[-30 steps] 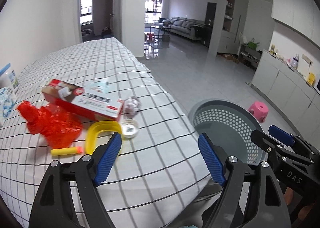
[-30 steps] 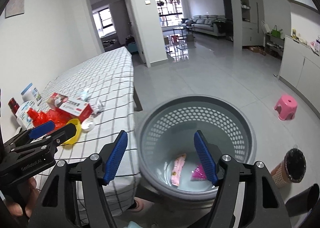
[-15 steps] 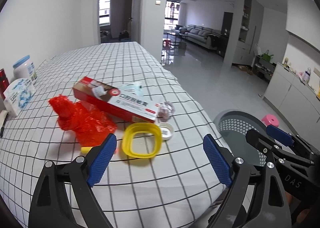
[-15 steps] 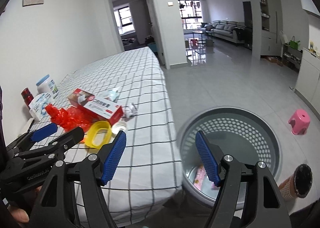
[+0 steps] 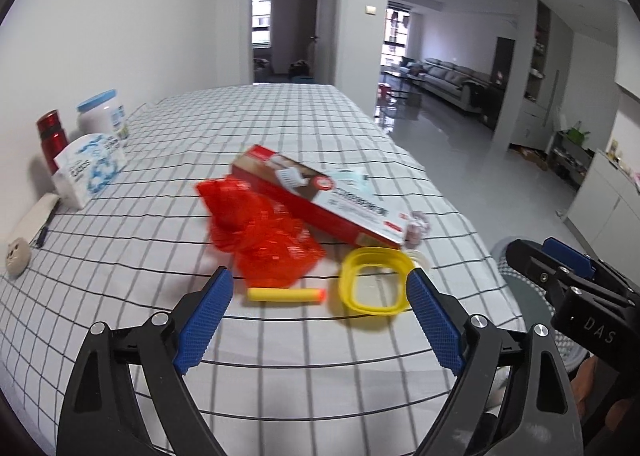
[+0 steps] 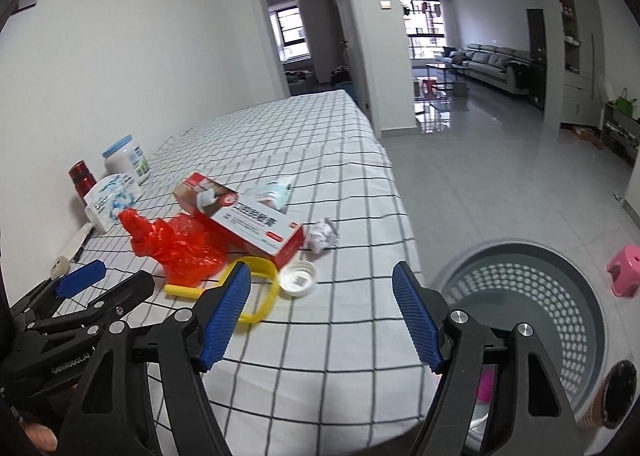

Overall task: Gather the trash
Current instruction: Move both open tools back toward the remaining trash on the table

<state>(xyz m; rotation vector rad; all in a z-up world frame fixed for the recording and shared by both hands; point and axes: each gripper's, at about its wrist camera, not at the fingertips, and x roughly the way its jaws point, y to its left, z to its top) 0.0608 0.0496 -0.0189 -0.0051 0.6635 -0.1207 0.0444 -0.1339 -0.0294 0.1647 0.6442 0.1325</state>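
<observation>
- Over the near edge of the checked table [image 5: 280, 124] my left gripper [image 5: 320, 316] hangs with its jaws spread wide, nothing between the pads
- Beside it my right gripper [image 6: 324, 312] stands open too, empty, out past the table's right edge
- Just ahead of my left jaws: a yellow foam dart [image 5: 286, 295] lying flat, and a yellow plastic ring [image 5: 374, 282] right next to it
- Behind those, a crumpled red plastic bag [image 5: 264, 232] leans against a long red and white box [image 5: 316, 196]
- At the box's near end sits a white bottle cap [image 6: 298, 280], and a crumpled paper wad [image 6: 324, 235] just beyond it, close to the right edge
- A pale blue packet [image 6: 274, 192] pokes out behind the box
- Along the left edge, by the wall: a red flask [image 5: 50, 136], a white jar with a blue lid [image 5: 102, 114] and a tissue pack [image 5: 88, 172]
- Down on the floor off the right edge, the grey perforated bin [image 6: 560, 296] holds something pink at the bottom
</observation>
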